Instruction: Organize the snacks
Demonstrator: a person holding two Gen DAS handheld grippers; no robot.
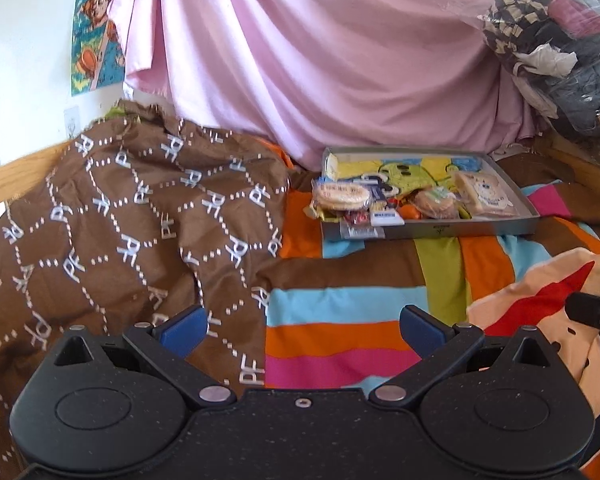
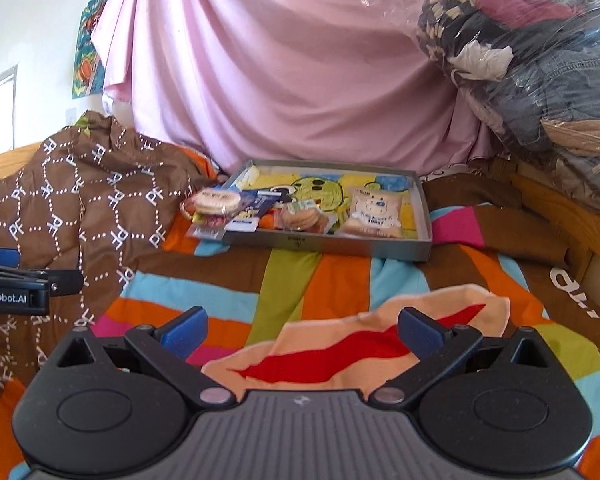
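A shallow grey tray [image 1: 452, 230] [image 2: 324, 245] with a yellow cartoon print inside lies on the striped bedspread ahead. Several wrapped snacks fill its near side: a round cracker pack [image 1: 342, 195] [image 2: 216, 202] at the left corner, a cookie pack [image 1: 434, 203] [image 2: 303, 217] in the middle, a square toast pack [image 1: 486, 196] [image 2: 374, 212] to the right. A small blue-white packet [image 1: 362, 233] [image 2: 205, 232] hangs over the tray's front left edge. My left gripper [image 1: 302, 330] and right gripper [image 2: 302, 330] both stand open and empty, well short of the tray.
A crumpled brown patterned cloth [image 1: 120, 208] [image 2: 80, 204] lies left of the tray. Behind hangs a pink sheet [image 1: 320, 60] [image 2: 280, 72]. A plastic bag of clothes [image 1: 560, 48] [image 2: 540, 60] sits at the back right on the wooden bed frame [image 2: 560, 208].
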